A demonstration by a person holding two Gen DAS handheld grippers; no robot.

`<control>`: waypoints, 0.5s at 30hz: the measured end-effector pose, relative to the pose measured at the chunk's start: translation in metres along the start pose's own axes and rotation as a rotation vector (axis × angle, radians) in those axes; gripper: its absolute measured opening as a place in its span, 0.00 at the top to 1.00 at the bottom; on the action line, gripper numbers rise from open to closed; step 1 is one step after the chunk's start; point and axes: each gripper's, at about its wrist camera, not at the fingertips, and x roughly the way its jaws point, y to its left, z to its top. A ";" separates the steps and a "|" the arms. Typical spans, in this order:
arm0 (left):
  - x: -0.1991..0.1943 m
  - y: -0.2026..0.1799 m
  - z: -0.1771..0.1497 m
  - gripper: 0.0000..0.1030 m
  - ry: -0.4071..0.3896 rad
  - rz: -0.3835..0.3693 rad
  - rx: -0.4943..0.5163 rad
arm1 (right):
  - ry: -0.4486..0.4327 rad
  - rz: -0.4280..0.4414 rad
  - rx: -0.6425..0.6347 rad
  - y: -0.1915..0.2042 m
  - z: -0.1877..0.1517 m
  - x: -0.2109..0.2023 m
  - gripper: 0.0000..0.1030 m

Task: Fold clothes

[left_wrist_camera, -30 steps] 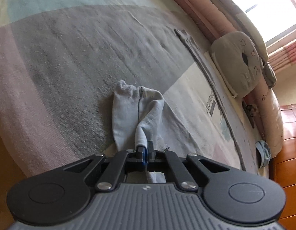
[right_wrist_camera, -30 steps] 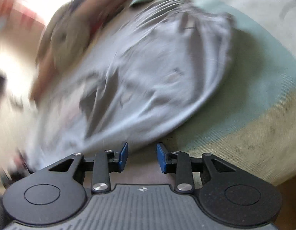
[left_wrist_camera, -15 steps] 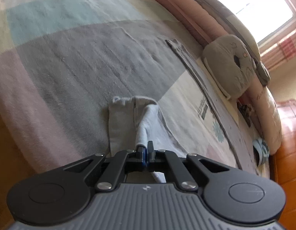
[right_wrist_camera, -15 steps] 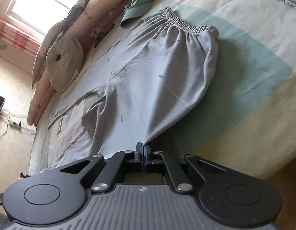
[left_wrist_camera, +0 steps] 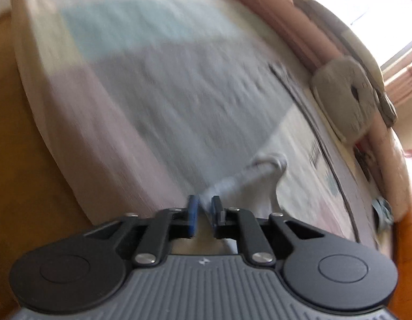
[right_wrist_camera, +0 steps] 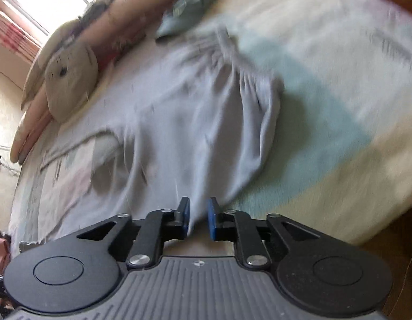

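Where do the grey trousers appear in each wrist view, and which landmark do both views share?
Left wrist: one leg end of the grey trousers, lower centre-right, at the blue pads.
Right wrist: the grey trousers spread across the centre, waistband at the top.
Shared landmark: round grey cushion.

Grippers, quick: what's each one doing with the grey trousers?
Left gripper: jaws opening, trouser leg end between them, pads apart.
Right gripper: jaws opening, grey trousers fabric in the gap.

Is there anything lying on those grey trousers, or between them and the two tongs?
Nothing visible: the grey trousers lie bare. The left tongs and the right tongs are both opening, with trouser cloth between the pads.
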 end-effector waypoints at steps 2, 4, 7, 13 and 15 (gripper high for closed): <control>-0.002 0.003 0.012 0.73 -0.047 0.004 0.007 | -0.036 0.005 -0.022 0.008 0.010 -0.001 0.77; 0.012 0.004 0.019 0.72 -0.044 -0.004 0.019 | -0.050 0.039 -0.046 0.020 0.019 0.007 0.75; 0.040 0.002 0.018 0.72 0.017 -0.026 0.021 | -0.051 0.082 -0.079 0.043 0.025 0.020 0.73; 0.068 -0.030 -0.015 0.61 0.121 -0.139 0.129 | -0.022 0.140 -0.179 0.089 0.019 0.031 0.62; 0.068 -0.048 -0.025 0.49 0.098 -0.126 0.236 | -0.011 0.145 -0.215 0.101 0.018 0.036 0.61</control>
